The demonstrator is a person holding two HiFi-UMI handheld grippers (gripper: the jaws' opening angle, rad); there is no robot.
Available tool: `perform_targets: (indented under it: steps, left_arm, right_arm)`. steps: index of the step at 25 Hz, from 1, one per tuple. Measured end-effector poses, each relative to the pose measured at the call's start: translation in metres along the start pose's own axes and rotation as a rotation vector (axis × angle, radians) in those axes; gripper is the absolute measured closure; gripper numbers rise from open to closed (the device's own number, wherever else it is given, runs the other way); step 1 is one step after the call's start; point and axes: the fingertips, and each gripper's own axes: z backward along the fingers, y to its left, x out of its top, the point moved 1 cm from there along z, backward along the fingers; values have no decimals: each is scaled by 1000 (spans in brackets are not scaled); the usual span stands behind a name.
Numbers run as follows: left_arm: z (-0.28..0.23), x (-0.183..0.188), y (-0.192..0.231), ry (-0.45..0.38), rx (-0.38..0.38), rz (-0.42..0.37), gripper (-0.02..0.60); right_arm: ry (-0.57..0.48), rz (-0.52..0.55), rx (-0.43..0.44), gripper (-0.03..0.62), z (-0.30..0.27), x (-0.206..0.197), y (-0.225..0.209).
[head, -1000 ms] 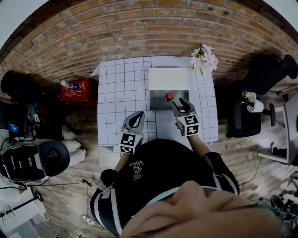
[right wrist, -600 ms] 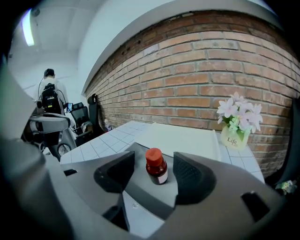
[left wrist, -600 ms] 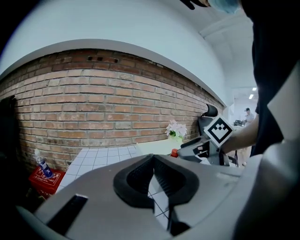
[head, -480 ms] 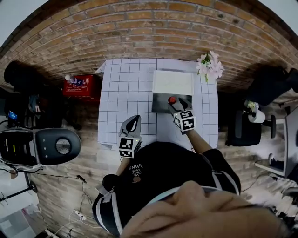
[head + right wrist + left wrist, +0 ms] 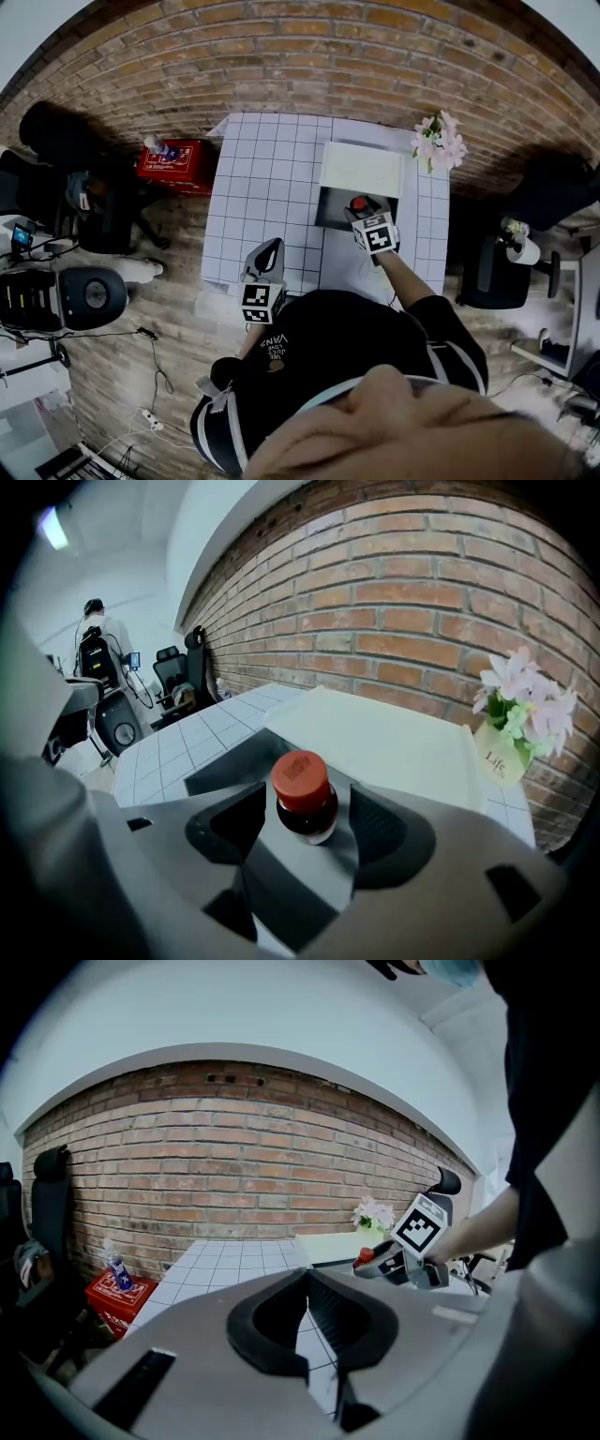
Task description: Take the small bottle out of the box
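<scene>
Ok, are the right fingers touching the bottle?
Apart. The right gripper view shows the bottle between the right gripper's fingers, which have just been opening, with a gap on each side.

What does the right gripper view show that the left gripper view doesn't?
Only the right gripper view: the right gripper has just been opening its jaws, apart around the small bottle, whose dark body stands in the box; a person standing far off. Only the left gripper view: a red crate, the right gripper's marker cube, the left gripper with jaws together. Both: the bottle's red cap, brick wall, gridded table, pink flowers.
</scene>
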Motion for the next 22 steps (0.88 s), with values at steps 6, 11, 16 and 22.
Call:
perform_targets:
  steps: [6,11,16,22]
  left_arm:
    - [7,-3,3,3,22,3,571]
    - [10,-4,2,8,25,4,571]
    - [11,-3,3,8,29,-5,571]
    - [13,-3,2,11,16,-5,571]
  right_arm:
    - [48,20,17,339,-11,-9,-2]
    - [34,24,1,339,-15,-9,-6]
    - [22,41,4,378,-12,-4,1]
    - [8,15,-2,379,-11,-6,-3]
